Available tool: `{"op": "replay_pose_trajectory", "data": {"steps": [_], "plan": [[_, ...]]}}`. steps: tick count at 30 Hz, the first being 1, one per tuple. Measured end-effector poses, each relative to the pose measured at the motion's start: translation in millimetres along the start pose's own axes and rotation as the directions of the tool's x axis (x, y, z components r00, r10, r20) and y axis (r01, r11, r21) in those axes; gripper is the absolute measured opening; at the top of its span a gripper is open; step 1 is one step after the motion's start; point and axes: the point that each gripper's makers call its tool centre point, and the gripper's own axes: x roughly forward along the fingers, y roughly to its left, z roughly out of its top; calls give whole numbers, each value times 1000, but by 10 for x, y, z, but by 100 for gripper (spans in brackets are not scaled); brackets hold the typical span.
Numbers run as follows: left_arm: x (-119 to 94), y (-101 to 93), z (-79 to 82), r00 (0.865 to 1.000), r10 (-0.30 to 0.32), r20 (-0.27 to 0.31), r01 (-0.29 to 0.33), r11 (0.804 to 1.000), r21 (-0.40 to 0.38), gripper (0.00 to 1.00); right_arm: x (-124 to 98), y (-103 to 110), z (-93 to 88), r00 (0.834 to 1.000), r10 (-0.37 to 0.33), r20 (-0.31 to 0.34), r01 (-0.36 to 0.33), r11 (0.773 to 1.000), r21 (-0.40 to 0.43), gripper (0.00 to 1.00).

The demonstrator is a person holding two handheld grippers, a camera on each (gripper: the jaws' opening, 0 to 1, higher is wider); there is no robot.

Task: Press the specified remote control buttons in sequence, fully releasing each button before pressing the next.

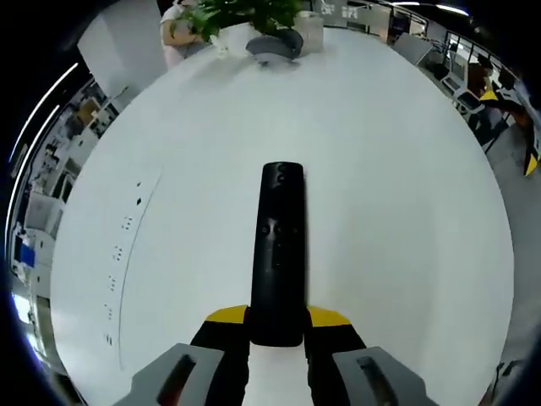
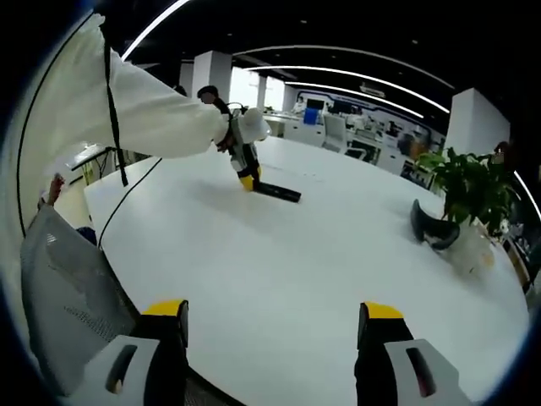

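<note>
A long black remote control (image 1: pixel 277 254) points away from me over the white table (image 1: pixel 397 169), its buttons facing up. My left gripper (image 1: pixel 276 330) is shut on the remote's near end, yellow-tipped jaws on either side. In the right gripper view the same remote (image 2: pixel 277 192) lies far across the table, held by the left gripper (image 2: pixel 248 180) in a white-sleeved hand. My right gripper (image 2: pixel 275 326) hangs over the table's near edge, jaws wide apart with nothing between them.
A potted plant (image 2: pixel 463 190) and a dark curved object (image 2: pixel 431 227) stand at the table's far right; the same plant (image 1: pixel 245 13) sits at the top of the left gripper view. A grey chair back (image 2: pixel 72 296) is beside the table. Sockets (image 1: pixel 127 224) line the table's left.
</note>
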Motion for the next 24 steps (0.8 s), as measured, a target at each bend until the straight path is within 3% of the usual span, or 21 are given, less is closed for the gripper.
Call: {"op": "replay_pose_trajectory", "data": {"steps": [5, 7, 11, 13, 14, 15, 16, 17, 20, 22, 23, 24], "plan": [[-13, -31, 10, 1000, -12, 19, 11, 1000, 27, 25, 4, 0, 3, 1000, -2, -4, 1, 1000, -7, 82], [-42, 73, 25, 997, 74, 30, -75, 996, 51, 34, 3, -7, 10, 1000, -5, 1, 5, 1000, -8, 83], [-78, 159, 20, 987, 155, 32, -156, 988, 21, 49, 2, -22, 12, 1000, -12, 1, 12, 1000, -6, 83], [-145, 334, 3, 960, 275, 51, -274, 961, -22, 67, -3, -21, 32, 1000, -13, 10, 13, 1000, -10, 83], [-194, 430, -9, 935, 346, 76, -344, 938, -32, 76, -10, -27, 50, 1000, -17, 19, 17, 1000, -12, 83], [-208, 434, -32, 929, 360, 80, -356, 933, -57, 82, -15, -32, 61, 999, -20, 25, 21, 1000, -13, 83], [-217, 362, -89, 939, 340, 56, -335, 938, -90, 86, -20, -41, 70, 999, -25, 29, 26, 1000, -12, 83], [-231, 320, -130, 936, 348, 49, -337, 930, -148, 89, -23, -47, 76, 999, -29, 32, 29, 1000, -11, 84], [-311, 278, -75, 905, 402, 139, -353, 893, -279, 99, -40, -74, 100, 998, -42, 49, 43, 999, -10, 85], [-443, 190, -24, 874, 448, 189, -357, 856, -374, 100, -50, -87, 119, 997, -49, 60, 50, 999, -10, 86], [-479, 99, -8, 873, 444, 203, -322, 836, -444, 100, -55, -93, 123, 997, -54, 63, 55, 998, -12, 87], [-549, 5, 24, 861, 449, 240, -289, 818, -497, 100, -58, -95, 126, 996, -55, 65, 56, 998, -12, 88]]}}
